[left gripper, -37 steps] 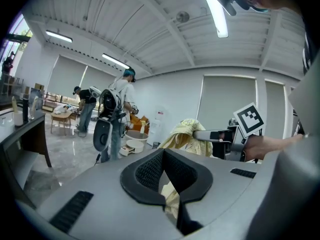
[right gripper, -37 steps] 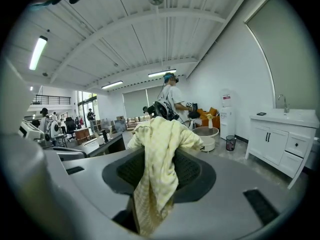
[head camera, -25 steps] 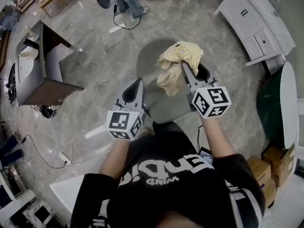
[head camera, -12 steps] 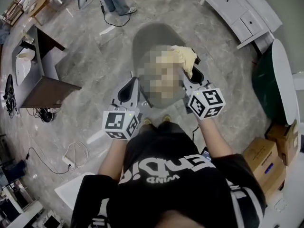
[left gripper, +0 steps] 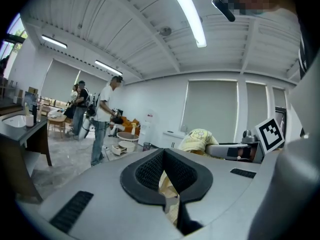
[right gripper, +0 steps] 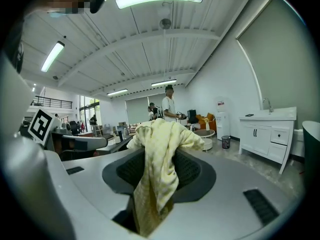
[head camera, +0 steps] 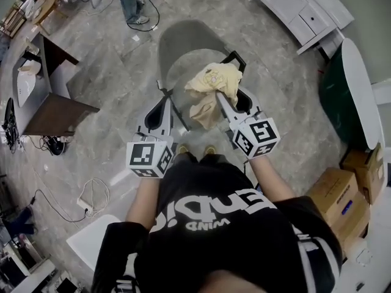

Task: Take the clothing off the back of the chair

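A pale yellow garment [head camera: 214, 84] hangs bunched from my right gripper [head camera: 223, 97], which is shut on it above the front of the grey chair [head camera: 181, 39]. In the right gripper view the cloth [right gripper: 157, 154] drapes over and down between the jaws. My left gripper [head camera: 164, 101] is level beside it on the left, shut with nothing in it. In the left gripper view its black pads [left gripper: 150, 171] meet at the tips, and the garment [left gripper: 198, 138] shows beyond them to the right.
A dark desk [head camera: 46, 105] stands at the left and white cabinets [head camera: 299, 5] at the upper right. A green round-topped unit [head camera: 348, 96] and cardboard boxes [head camera: 342, 203] are at the right. A person's legs [head camera: 128, 5] and floor cables [head camera: 91, 194] are nearby.
Both grippers have drawn back from the chair, the right one carrying the garment along. The chair now lies farther ahead of them.
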Tool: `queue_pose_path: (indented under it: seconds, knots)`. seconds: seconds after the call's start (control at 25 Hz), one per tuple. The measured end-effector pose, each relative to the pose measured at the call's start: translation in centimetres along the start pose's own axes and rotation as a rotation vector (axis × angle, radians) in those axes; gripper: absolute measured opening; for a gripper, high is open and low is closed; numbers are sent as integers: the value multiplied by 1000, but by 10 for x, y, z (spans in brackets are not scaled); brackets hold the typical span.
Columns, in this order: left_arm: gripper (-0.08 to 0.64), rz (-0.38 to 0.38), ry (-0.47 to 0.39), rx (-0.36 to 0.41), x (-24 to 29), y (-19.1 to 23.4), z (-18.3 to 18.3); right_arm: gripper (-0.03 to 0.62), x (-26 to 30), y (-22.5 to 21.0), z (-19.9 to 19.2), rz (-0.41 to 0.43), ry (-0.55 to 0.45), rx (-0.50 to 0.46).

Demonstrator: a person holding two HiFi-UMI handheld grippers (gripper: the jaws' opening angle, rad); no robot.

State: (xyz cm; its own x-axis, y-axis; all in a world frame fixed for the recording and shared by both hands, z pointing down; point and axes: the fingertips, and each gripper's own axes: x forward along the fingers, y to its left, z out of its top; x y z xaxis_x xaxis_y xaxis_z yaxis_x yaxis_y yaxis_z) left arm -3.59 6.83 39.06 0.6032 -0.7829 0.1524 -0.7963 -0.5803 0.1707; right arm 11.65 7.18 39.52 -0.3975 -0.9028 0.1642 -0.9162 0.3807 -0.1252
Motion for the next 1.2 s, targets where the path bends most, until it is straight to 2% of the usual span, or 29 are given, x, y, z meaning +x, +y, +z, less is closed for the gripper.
queue_pose_path:
  seconds: [0.4,0.72,1.2]
  knots:
    - [15,25,35,-16,-10,-16,-25,155,-39,5,-44,13,0,47]
    - [15,25,41,-10,-9,-23,-26,155,-48,-4,-43,6,-13,60]
    - [15,37,40,-13,-6,-26,-24,155,-42,-2,-41,46,-7,73]
